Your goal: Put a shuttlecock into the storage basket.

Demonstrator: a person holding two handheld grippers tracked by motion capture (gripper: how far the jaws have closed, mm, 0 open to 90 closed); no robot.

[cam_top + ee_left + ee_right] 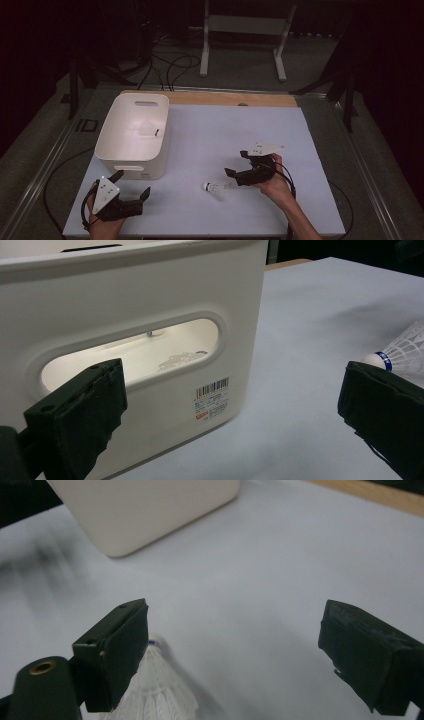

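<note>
Near the lower middle of the high view, a white shuttlecock [216, 189] lies on its side on the pale desk [235, 135], its cork tip with a blue band pointing toward the left of the frame. Just to its right and slightly above, the right gripper [235, 167] hovers close by with its jaws spread apart and nothing between them; in the right gripper view the shuttlecock's feathers [155, 690] sit at the bottom edge, beside the left-hand jaw rather than between the two. At the lower left of the high view, the left gripper [131, 185] is also spread wide and empty, resting just in front of a white plastic bin [134, 135] with handle cutouts. Inside the bin, toward its upper right, lies a small pale thing [148, 130], too faint to identify. Judging from this, the shuttlecock has not yet been grasped; picking it up and carrying it, likely to the bin, remains to be done.
</note>
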